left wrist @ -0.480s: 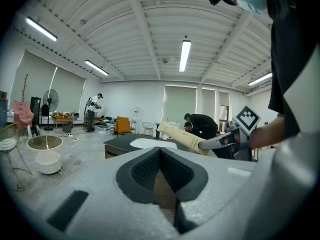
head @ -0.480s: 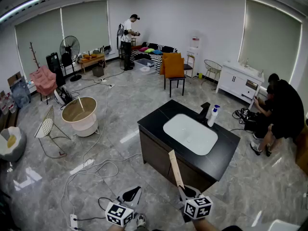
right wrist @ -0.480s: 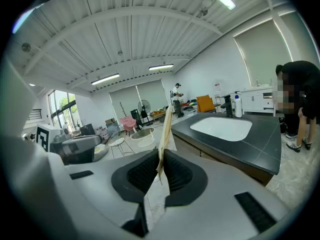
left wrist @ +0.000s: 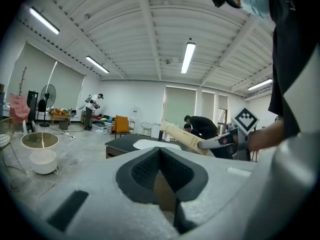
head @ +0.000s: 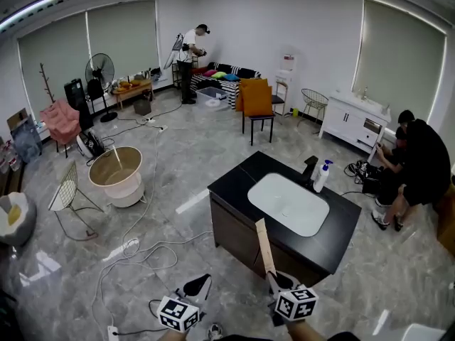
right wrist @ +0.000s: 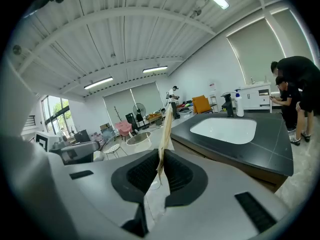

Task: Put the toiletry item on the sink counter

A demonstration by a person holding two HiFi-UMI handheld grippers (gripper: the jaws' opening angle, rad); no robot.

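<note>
Sink counter point(head: 341, 222) slightly farther right now

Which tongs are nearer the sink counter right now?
Right. The right tongs, shut on the toothbrush box, sit just before the near edge of the sink counter; the left tongs, shut and empty, are farther left over the floor.

The cardboard box's point(head: 264, 246) lower end was hidden between the right gripper's point(head: 276, 281) pads, its print too small to read from the head view. The spray bottle's point(head: 321, 177) label at the counter's point(head: 234, 188) far corner was likewise illegible.
</note>
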